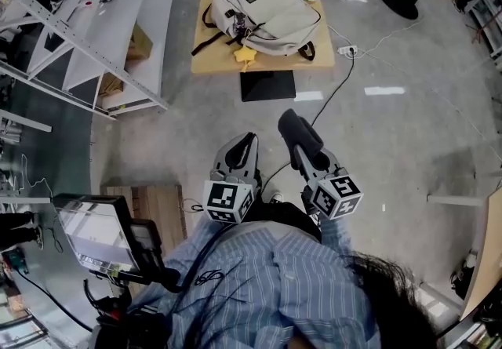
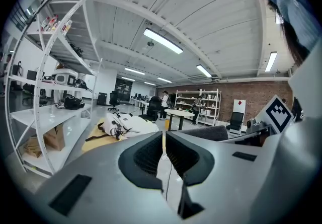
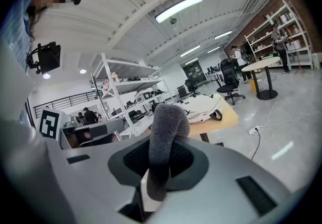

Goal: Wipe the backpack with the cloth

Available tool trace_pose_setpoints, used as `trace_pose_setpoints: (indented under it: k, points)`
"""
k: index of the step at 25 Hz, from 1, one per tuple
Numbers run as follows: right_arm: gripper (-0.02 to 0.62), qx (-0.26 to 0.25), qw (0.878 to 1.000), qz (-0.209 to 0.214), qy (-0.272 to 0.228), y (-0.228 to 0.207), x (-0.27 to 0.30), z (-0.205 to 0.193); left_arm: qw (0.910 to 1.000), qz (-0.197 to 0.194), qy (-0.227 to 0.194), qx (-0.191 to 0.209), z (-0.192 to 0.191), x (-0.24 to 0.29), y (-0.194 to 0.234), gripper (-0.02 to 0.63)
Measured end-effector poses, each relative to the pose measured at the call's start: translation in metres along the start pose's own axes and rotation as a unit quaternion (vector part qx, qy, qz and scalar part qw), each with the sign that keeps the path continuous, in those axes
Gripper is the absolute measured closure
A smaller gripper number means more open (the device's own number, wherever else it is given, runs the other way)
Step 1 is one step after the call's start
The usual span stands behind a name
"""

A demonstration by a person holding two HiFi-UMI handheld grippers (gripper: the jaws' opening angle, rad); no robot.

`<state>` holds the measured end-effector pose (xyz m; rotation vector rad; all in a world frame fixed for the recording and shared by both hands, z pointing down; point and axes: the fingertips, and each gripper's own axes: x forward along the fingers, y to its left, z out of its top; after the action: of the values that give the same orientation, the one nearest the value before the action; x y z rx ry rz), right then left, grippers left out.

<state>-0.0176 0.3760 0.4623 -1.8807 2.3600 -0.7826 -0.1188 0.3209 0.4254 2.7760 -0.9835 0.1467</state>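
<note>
Both held low, pointing forward: left gripper (image 2: 164, 137) pressed together, right gripper (image 3: 160, 155) pinching cloth (image 3: 168, 117)

- Cream-white backpack (image 1: 268, 16) with black straps and trim, softly slumped. Lies flat across the small square wooden bench (image 1: 210, 62), one black strap trailing toward the left edge. Sits well apart from the cloth.
- Dark grey cloth (image 3: 164, 132), fuzzy, bunched into a thick roll. Sits clamped between the jaws of the right tool (image 3: 160, 163), bulging up and out past the tips. Hangs in the air, well short of the bench.
</note>
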Motion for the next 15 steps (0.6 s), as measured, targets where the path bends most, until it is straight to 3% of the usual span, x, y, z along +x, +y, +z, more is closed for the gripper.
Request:
trace_pose_setpoints:
  k: [7,15]
  points:
    - [0.54,0.001,1.0,-0.003,0.013,-0.02,0.033,0.015,0.9999,0.016,0.003,0.005,0.006,0.038,0.036,0.584]
    - [0.539,-0.001,0.999,-0.018,0.034,-0.046,0.108,0.048,0.9999,0.013,0.004,-0.003,0.027,0.109,0.105,0.584]
